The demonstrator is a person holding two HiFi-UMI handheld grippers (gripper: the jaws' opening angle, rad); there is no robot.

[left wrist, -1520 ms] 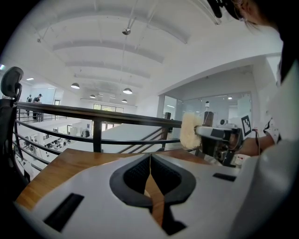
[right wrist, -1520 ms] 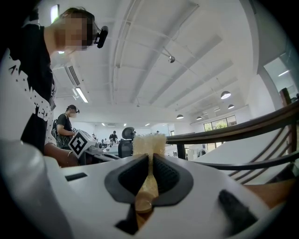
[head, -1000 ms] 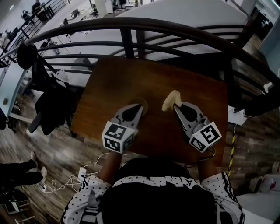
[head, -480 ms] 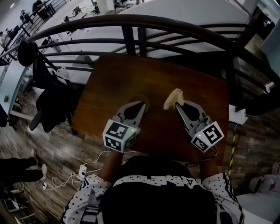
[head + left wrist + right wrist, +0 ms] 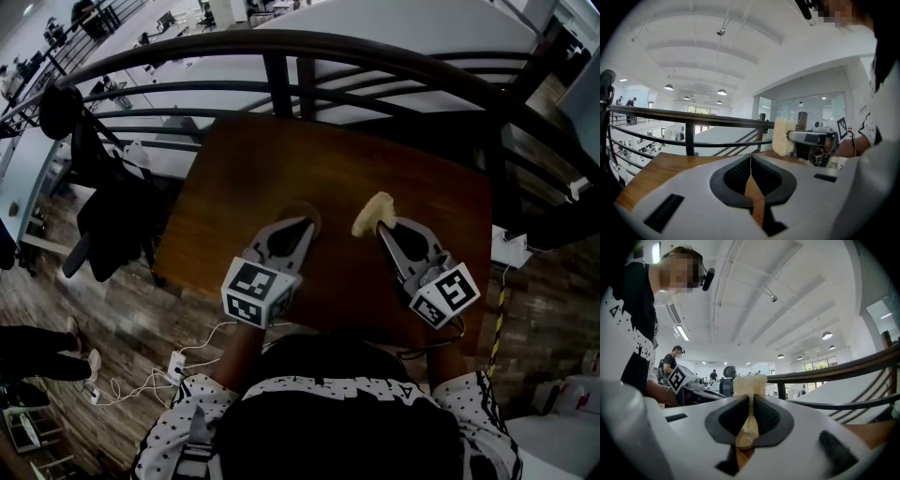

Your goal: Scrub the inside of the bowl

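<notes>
Bowl, small and dark brown, sits near the middle of the wooden table. It is hard to tell from the tabletop, and only an arc of its rim shows past the tips of the left gripper. This is the same place it had a second ago.

At the far left, dark clothing hangs from the curved railing, as before. Below it, a bystander's legs lie a little higher in the head view than they did. The whole head view has also shifted slightly, so the table's far edge sits a touch higher too.

The left gripper's marker cube is toward the person. In the left gripper view its jaws are closed together, with a thin brown wall pinched in the seam. That wall matches the bowl's rim seen at the tips from above. This hold looks unchanged across the three head views, and the gripper has barely moved.

To the right, apart from the bowl, the pale yellow sponge sticks out from the tips of the right gripper. In the right gripper view the jaws are clamped on the sponge, whose rough top rises above the tips. Sponge and gripper stand where they did a second ago, beside the bowl and not in it.
</notes>
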